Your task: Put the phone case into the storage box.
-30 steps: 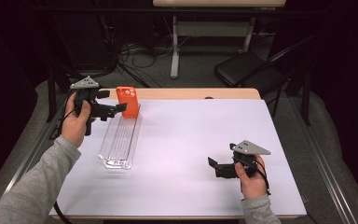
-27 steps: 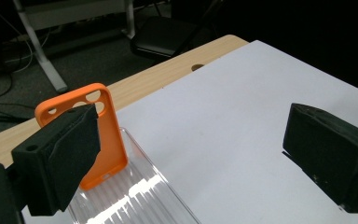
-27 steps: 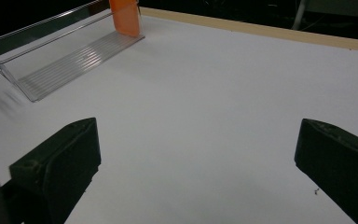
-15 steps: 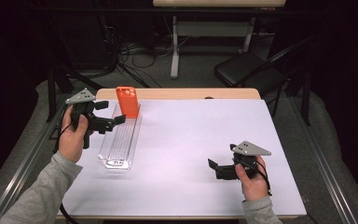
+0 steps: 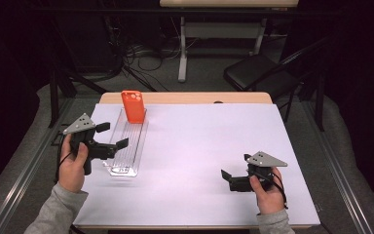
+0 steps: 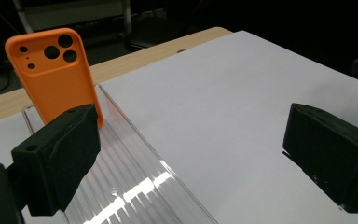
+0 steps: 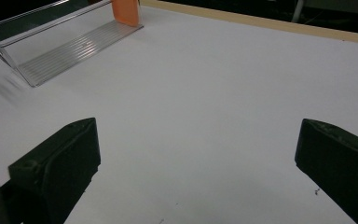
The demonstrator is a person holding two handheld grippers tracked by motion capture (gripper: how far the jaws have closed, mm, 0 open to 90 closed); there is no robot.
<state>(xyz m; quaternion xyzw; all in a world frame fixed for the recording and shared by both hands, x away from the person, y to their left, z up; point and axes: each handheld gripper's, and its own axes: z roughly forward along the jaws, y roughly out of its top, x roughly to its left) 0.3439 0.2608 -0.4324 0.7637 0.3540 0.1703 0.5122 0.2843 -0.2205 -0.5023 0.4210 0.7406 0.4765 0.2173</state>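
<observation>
An orange phone case stands upright in the far end of a clear ribbed tray, at about 11 o'clock on the white surface. Its long axis is vertical, its camera cutouts up and facing me. My left hand-held gripper, jaws apart and empty, hovers at the tray's near left. My right hand-held gripper rests at 5 o'clock, jaws apart. To withdraw cleanly, I judge I should keep my left jaws clear of the tray wall.
</observation>
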